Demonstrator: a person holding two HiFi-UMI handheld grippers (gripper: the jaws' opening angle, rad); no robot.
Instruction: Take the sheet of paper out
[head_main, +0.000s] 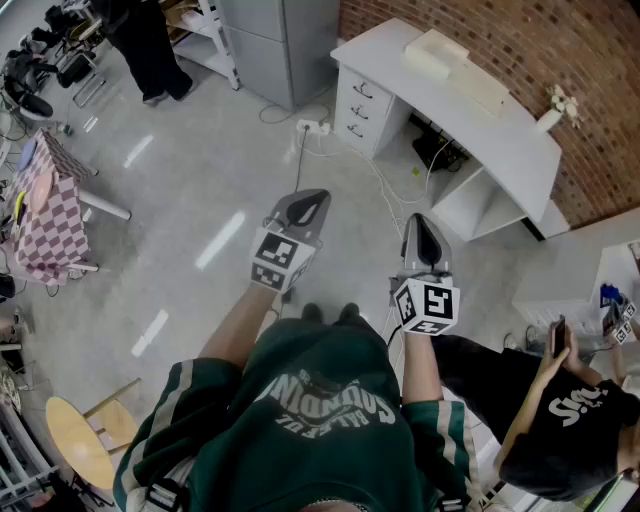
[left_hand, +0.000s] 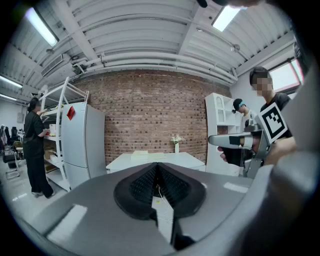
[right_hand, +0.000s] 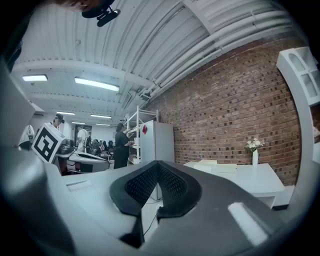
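The left gripper and the right gripper were held side by side before a standing person, over bare floor, well apart from the white desk at the far right by the brick wall. Both claws were fully closed on nothing, probably because nothing was yet within reach. No sheet of paper could be made out; it was judged to be in the flat white box on the desk. Both forearms were stretched forward, with the grippers roughly level.
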